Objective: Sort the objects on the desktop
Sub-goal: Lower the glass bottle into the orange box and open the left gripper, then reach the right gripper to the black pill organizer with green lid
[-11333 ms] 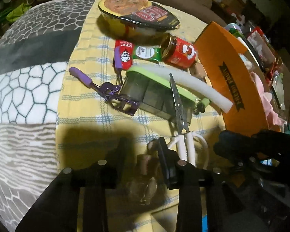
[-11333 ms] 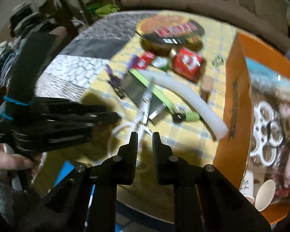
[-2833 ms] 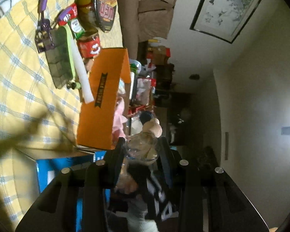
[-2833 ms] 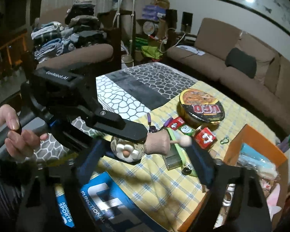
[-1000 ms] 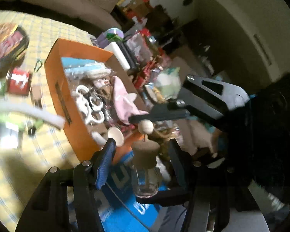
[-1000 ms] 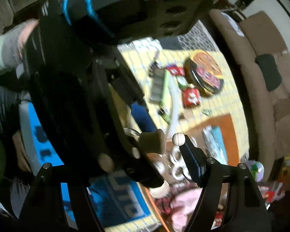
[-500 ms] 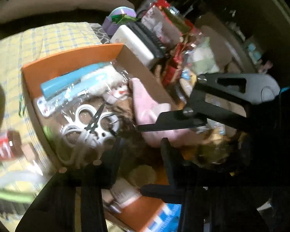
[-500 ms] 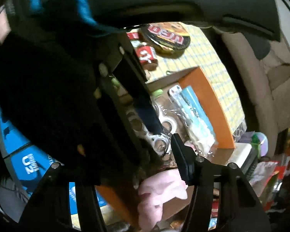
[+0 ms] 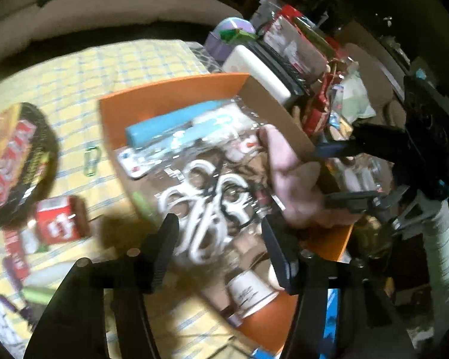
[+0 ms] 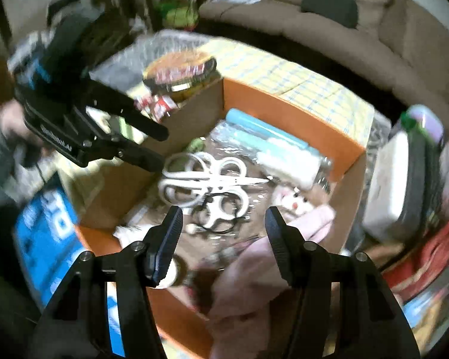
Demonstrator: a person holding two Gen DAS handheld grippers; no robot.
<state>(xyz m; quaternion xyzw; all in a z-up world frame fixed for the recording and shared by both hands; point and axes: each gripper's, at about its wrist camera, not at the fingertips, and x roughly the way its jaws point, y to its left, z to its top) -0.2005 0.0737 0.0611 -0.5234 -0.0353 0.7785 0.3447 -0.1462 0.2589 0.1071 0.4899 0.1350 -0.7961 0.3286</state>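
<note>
Both grippers hang over the orange box (image 9: 170, 95) (image 10: 284, 101). My left gripper (image 9: 220, 236) points down at the white scissors (image 9: 200, 209). Its jaws are opening and nothing is between them. My right gripper (image 10: 221, 224) stands open and empty above the same scissors (image 10: 206, 179) and a pink plush toy (image 10: 254, 269). Each gripper shows in the other's view, the right gripper (image 9: 323, 176) over the box's right wall and the left gripper (image 10: 161, 148) over its left wall. A small pale ball (image 10: 191, 229) lies in the box. The corked bottle does not show clearly in the blur.
Blue packets (image 9: 164, 125) and a paper cup (image 9: 248, 290) also lie in the box. On the yellow checked cloth (image 9: 119, 59) are a noodle bowl (image 9: 12, 155), a red can (image 9: 57, 218) and a green carabiner (image 9: 91, 161). Clutter is piled beyond the box's right side.
A second ago my left gripper held a small corked glass bottle; now its jaws are empty. Both grippers have swung down over the orange box, and the right one has rolled.
</note>
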